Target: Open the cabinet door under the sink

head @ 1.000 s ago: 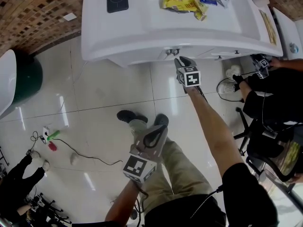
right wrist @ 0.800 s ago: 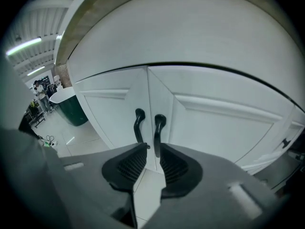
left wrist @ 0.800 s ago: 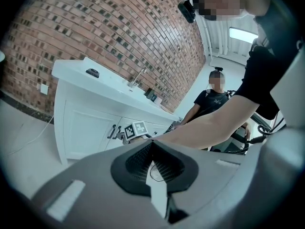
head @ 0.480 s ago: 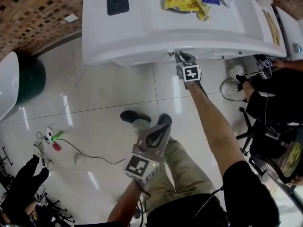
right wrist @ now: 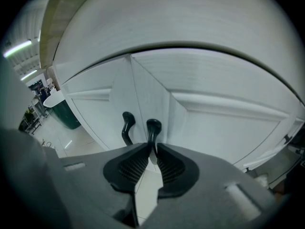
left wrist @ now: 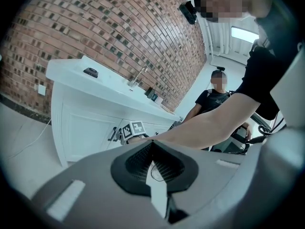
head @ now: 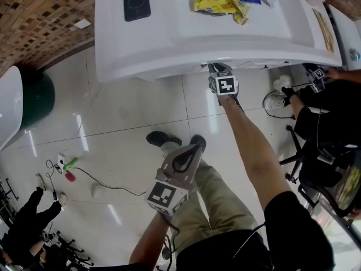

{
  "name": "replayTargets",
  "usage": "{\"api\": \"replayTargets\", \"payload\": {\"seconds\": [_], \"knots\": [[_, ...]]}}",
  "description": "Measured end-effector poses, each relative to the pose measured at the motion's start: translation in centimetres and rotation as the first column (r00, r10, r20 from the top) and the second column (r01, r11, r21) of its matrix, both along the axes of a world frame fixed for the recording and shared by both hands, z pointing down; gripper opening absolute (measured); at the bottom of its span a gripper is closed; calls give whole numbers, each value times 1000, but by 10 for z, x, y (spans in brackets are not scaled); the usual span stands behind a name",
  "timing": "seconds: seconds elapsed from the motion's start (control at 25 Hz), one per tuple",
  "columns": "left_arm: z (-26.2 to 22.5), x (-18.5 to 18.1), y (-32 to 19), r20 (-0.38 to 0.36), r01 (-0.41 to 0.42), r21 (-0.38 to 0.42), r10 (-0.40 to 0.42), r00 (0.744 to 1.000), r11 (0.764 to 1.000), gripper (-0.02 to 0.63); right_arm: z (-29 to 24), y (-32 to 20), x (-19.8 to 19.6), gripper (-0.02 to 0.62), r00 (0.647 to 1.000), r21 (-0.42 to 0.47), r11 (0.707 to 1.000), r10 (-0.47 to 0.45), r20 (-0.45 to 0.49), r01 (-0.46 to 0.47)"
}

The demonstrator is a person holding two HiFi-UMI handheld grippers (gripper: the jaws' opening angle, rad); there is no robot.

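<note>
The right hand-held gripper [right wrist: 153,146] reaches under the edge of the white worktop [head: 163,44] to the cabinet door [right wrist: 224,128]. The door's dark handle [right wrist: 153,128] stands between its jaws, which have just been closing and now pinch the handle's stem. A twin handle [right wrist: 126,127] on the neighbouring door [right wrist: 102,113] sits just to the left. The left hand-held gripper [head: 194,149] hangs well back over the floor [head: 113,112], jaws together and empty.

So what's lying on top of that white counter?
A black panel with two rings near the left end of the counter, and a heap of snack packets, yellow and red, in the middle. Whatever lies under the heap is covered.
</note>
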State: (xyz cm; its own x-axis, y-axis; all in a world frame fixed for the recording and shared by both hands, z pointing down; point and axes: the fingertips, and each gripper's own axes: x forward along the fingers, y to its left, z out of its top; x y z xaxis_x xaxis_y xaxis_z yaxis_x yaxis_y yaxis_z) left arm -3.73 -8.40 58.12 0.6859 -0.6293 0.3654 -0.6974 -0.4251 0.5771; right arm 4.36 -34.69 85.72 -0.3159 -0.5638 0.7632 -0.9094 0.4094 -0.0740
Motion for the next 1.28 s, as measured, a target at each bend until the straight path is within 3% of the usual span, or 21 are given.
{"api": "replayTargets", "payload": {"seconds": [0.44,0.6,1.28], "knots": [[5,-17,-13,24,-3,-15,4,1000,1000,17,4,13,7,44,1000,-12,1000,12,15,-12],[1,-15,-15,27,-20,-8,20,999,1000,17,0,27,8,44,1000,-8,1000,-21,20,21],[-7,43,11,20,-160,-1,160,987,987,17,5,102,43,46,996,-27,997,-69,47,71]]}}
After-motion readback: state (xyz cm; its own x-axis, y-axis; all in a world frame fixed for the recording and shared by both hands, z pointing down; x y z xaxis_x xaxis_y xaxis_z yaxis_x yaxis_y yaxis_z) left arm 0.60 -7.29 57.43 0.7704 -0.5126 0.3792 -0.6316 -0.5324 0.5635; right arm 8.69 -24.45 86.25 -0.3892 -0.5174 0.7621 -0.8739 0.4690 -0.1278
